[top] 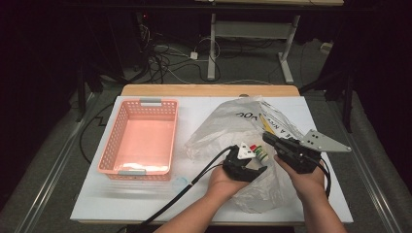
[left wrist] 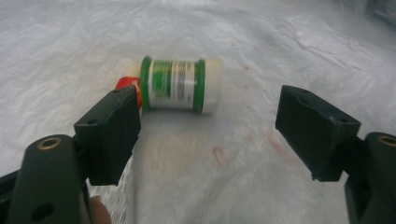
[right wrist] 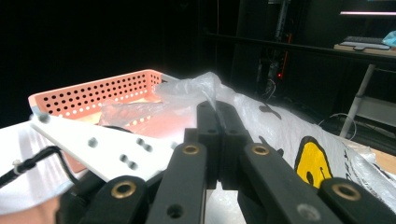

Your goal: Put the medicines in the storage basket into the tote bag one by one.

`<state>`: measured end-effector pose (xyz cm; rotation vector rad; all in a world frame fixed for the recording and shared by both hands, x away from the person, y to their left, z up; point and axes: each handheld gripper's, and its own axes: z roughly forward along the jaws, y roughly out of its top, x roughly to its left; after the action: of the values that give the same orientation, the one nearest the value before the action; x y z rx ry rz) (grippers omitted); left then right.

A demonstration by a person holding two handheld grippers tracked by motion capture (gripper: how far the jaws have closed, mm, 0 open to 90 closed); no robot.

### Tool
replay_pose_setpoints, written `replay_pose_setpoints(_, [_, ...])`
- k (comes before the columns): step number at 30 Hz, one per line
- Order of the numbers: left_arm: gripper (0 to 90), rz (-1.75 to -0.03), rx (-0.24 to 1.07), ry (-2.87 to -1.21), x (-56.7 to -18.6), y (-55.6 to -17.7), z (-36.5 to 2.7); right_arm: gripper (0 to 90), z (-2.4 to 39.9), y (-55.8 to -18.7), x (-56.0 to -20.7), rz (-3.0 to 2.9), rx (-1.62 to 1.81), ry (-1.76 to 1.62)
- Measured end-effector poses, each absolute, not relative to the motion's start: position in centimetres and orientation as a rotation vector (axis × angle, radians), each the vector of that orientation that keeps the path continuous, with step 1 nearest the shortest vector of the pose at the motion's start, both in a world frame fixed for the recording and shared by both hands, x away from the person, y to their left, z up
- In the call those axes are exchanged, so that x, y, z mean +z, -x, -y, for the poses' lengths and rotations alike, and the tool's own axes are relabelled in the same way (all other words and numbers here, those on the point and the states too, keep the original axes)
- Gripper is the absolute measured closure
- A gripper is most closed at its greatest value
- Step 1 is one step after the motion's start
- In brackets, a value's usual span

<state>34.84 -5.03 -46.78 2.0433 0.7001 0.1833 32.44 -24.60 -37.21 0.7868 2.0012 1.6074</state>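
Plastic bag (top: 233, 131), translucent white with black lettering and a yellow printed mark, lies crumpled across the right half of the white table top (top: 194, 109), reaching from near the far edge to the near edge between the person's forearms. Pink perforated basket (top: 141, 138) stands on the left half of the table, just beside the bag and not touching it as far as the high view shows; nothing visible inside it. Right gripper (top: 268, 138), held in the person's right hand, sits over the right side of the bag with its jaws fully together; in the right gripper view a thin fold of the bag's film (right wrist: 212, 100) is pinched between them and rises above the jaw tips. Left gripper (top: 252, 160), held in the left hand, rests low on the bag near the middle of the table, jaws standing wide apart with nothing pressed between the pads. Small bottle (left wrist: 180, 85), white with green bands and a printed label, lies on its side on the bag's surface ahead of the left gripper's jaws, nearer the left one, not touched by either. Small red item (left wrist: 125, 84) lies against the bottle's end; its kind cannot be told.
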Motion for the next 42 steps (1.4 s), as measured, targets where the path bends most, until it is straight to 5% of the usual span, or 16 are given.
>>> replay_pose_setpoints(16, [18.0, -0.698, 0.092, -2.052, -46.1, -30.0, -2.1, 90.0, 24.4, -32.3, -37.1, -2.002, 1.596, -0.778])
replay_pose_setpoints(25, [12.5, -0.709, 0.157, -2.057, -45.1, -28.2, -6.2, 90.0, 24.4, -32.3, -37.3, -2.007, 1.598, -0.794])
replay_pose_setpoints(30, [0.0, -0.755, 0.153, -2.039, -46.1, -28.6, -6.6, 90.0, 24.3, -32.4, -37.4, -2.012, 1.591, -0.795])
replay_pose_setpoints(42, [0.0, -0.716, 0.164, -2.069, -44.9, -27.4, -7.3, 90.0, 24.9, -32.5, -37.4, -1.998, 1.593, -0.805])
